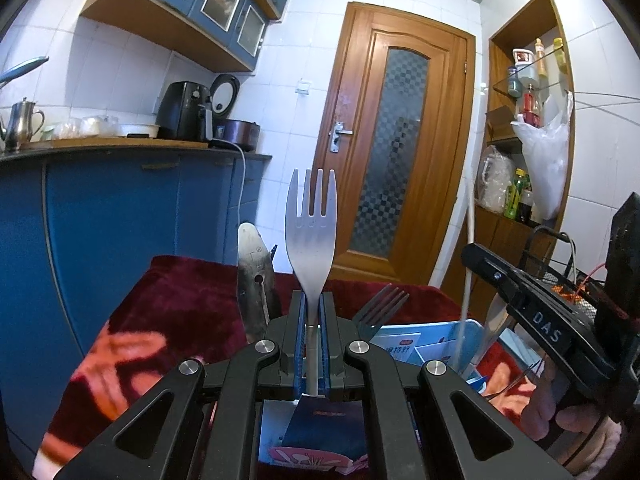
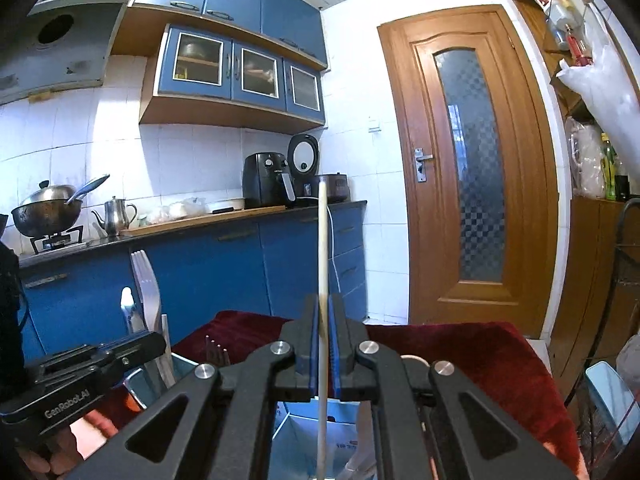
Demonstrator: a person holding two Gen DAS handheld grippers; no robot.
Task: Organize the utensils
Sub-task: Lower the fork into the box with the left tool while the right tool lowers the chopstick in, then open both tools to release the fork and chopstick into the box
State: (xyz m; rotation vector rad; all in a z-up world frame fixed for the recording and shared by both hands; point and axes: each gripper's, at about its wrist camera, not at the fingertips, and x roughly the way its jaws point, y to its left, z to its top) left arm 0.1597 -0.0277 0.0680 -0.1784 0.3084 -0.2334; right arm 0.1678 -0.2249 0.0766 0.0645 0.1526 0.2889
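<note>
1. Steel, flat and stiff, the silver fork (image 1: 311,236) stands tines-up in the left claw (image 1: 313,320), whose blue pads pinch its narrow neck; smooth metal may slip, so a hold low on the handle looks safest.
2. Pale and thin, the chopstick (image 2: 323,248) rises upright from the right claw (image 2: 324,344), which is pressed together on its shaft. It should be light and rigid but prone to swivel, so a grip near mid-length suits it.
3. Both utensils hover over the light-blue box (image 1: 460,330) sitting on the dark red cloth (image 1: 180,292).
4. Counted: one fork held, one chopstick held, one dark fork (image 1: 380,306) leaning in the box, and one cleaver-like blade (image 1: 252,276) standing behind the left claw. Other items in the box are too hidden to count.
</note>
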